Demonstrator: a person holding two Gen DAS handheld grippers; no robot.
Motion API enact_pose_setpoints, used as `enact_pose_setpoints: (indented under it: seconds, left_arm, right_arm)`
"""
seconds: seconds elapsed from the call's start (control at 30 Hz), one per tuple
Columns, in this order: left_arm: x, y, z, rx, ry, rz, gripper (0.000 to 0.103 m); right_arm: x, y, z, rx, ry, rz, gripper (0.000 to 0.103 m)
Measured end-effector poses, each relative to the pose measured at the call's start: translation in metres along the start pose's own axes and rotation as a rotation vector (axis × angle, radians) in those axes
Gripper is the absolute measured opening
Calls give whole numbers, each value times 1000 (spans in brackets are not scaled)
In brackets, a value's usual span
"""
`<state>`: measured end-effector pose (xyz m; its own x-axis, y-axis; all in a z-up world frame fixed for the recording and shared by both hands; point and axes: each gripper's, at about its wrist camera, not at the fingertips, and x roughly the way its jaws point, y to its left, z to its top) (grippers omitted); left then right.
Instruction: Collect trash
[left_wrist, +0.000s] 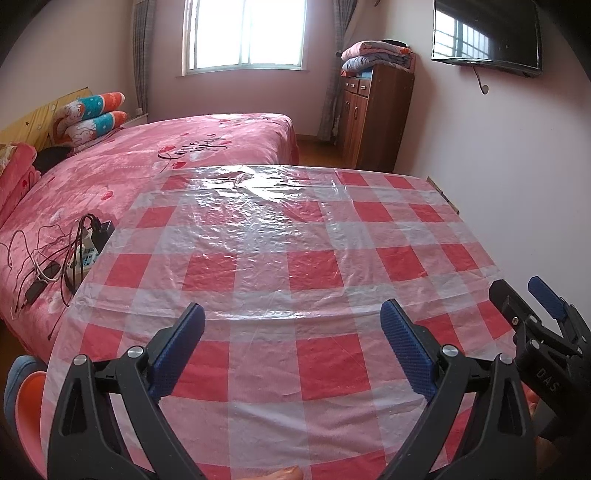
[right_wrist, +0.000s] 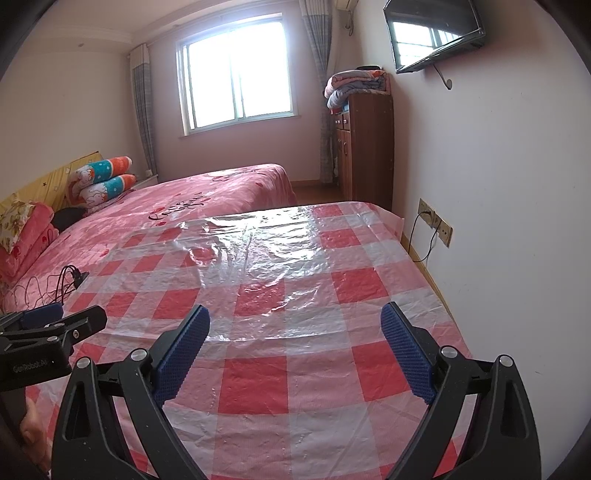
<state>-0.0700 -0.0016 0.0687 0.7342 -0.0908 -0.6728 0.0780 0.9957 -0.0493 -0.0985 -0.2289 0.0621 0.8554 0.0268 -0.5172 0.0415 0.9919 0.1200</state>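
Red-and-white checked plastic tablecloth (left_wrist: 258, 266), thin and wrinkled, spread flat under both tools and shining near the far edge. Just above its near part, left gripper (left_wrist: 291, 306) with blue ribbed pads spread wide, grasping nothing. Beside it, right gripper (right_wrist: 295, 308) equally released, also empty. No trash to find anywhere on the cloth in either view; so probably lying outside the pictures, or not put out yet.

At the lower left edge of the left view, orange round thing with a blue rim (left_wrist: 29, 398), perhaps a bin, but impossible to tell.

Risks, as a judgement only:
- Pinching the loose plastic film together with a small piece, then dragging the whole cloth on lifting, because of the wrinkles.
- Knocking one tool against the other, since both hang close side by side.
- Further left, on the pink flowered bedspread (left_wrist: 184, 147), a tangle of black and white cables with a power strip (left_wrist: 85, 251): easy to mistake for rubbish, and easy to snag with an open finger when reaching across.

Far behind, brown wooden cabinet (right_wrist: 364, 147) with folded blankets, and bright window (right_wrist: 236, 74): strong glare, likely hiding clear wrappers.
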Motion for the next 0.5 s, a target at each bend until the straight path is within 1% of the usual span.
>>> enact_pose_setpoints:
  seconds: [0.5]
  left_arm:
    - [2, -2, -1, -7, 2, 0, 96]
  right_arm:
    - [0, 0, 0, 1, 4, 3, 93]
